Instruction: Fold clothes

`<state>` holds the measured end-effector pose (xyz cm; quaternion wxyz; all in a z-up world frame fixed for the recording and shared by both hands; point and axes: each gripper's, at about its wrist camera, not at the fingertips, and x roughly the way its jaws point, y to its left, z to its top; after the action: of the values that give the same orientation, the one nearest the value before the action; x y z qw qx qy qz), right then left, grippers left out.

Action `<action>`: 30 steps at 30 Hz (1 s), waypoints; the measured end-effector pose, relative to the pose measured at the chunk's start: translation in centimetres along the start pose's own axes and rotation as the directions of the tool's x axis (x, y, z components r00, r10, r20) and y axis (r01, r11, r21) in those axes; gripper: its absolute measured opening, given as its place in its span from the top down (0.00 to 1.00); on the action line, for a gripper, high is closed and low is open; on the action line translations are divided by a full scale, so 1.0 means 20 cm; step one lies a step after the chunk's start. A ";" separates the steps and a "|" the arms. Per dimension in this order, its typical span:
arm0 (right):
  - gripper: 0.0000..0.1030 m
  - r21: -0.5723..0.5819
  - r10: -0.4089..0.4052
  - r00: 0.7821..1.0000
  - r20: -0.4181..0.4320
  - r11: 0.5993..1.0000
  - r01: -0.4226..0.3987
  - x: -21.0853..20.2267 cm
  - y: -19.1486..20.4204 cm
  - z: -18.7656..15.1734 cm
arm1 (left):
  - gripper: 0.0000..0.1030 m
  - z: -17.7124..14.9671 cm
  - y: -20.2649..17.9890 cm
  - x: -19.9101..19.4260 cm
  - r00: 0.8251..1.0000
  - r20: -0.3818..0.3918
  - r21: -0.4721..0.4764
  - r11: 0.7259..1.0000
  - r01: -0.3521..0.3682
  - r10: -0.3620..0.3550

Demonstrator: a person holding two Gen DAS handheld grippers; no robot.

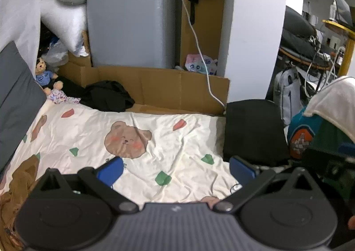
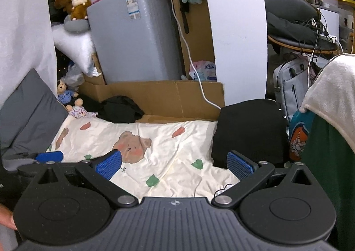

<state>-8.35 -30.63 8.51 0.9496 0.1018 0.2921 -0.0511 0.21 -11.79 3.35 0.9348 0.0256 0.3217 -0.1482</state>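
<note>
A folded black garment (image 1: 253, 131) (image 2: 248, 131) lies at the right edge of the bed, on the cream bear-print sheet (image 1: 142, 140) (image 2: 168, 140). A second black garment (image 1: 106, 95) (image 2: 121, 109) lies crumpled at the far side of the bed against the cardboard. My left gripper (image 1: 176, 170) hovers open above the sheet with nothing between its blue pads. My right gripper (image 2: 174, 165) is open too, its right pad (image 2: 240, 165) just in front of the folded garment. One blue pad of the left gripper (image 2: 50, 156) shows at the left of the right wrist view.
A grey pillow (image 1: 15, 93) (image 2: 31, 117) bounds the bed on the left. Cardboard (image 1: 159, 89) (image 2: 164, 97), a grey appliance (image 1: 131, 18) (image 2: 135, 38) and a white cable (image 1: 199, 51) stand behind. A white towel (image 2: 332, 95) over green and teal clothes (image 1: 310, 135) hangs at right. A small teddy (image 1: 45, 75) sits far left.
</note>
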 end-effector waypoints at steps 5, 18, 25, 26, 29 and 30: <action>0.00 -0.007 0.014 1.000 -0.016 1.000 -0.014 0.02 0.04 -0.03 | 0.00 -0.03 0.05 0.00 1.000 -0.007 -0.011 1.000 -0.014 0.014; 0.00 -0.035 0.030 1.000 -0.006 0.999 -0.030 0.00 0.10 -0.05 | 0.00 -0.05 0.08 -0.03 0.999 -0.003 -0.022 0.999 -0.034 0.034; 0.00 -0.035 0.049 0.999 0.015 0.998 -0.049 -0.02 0.11 -0.07 | 0.00 -0.11 0.08 -0.01 0.999 -0.028 -0.021 0.999 -0.047 0.046; 0.00 -0.041 0.050 0.999 0.014 0.998 -0.049 -0.02 0.11 -0.07 | 0.00 -0.12 0.09 -0.01 0.998 -0.032 -0.021 0.998 -0.051 0.051; 0.00 -0.052 0.048 0.999 0.009 0.997 -0.048 -0.02 0.11 -0.08 | 0.00 -0.13 0.10 0.00 0.997 -0.041 -0.023 0.998 -0.063 0.062; 0.00 -0.050 0.048 0.999 0.009 0.998 -0.047 -0.02 0.11 -0.08 | 0.00 -0.13 0.11 0.00 0.997 -0.041 -0.025 0.998 -0.065 0.064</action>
<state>-9.16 -28.18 7.70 0.9542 0.0848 0.2861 -0.0219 -0.69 -9.32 1.26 0.9327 0.0268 0.3414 -0.1130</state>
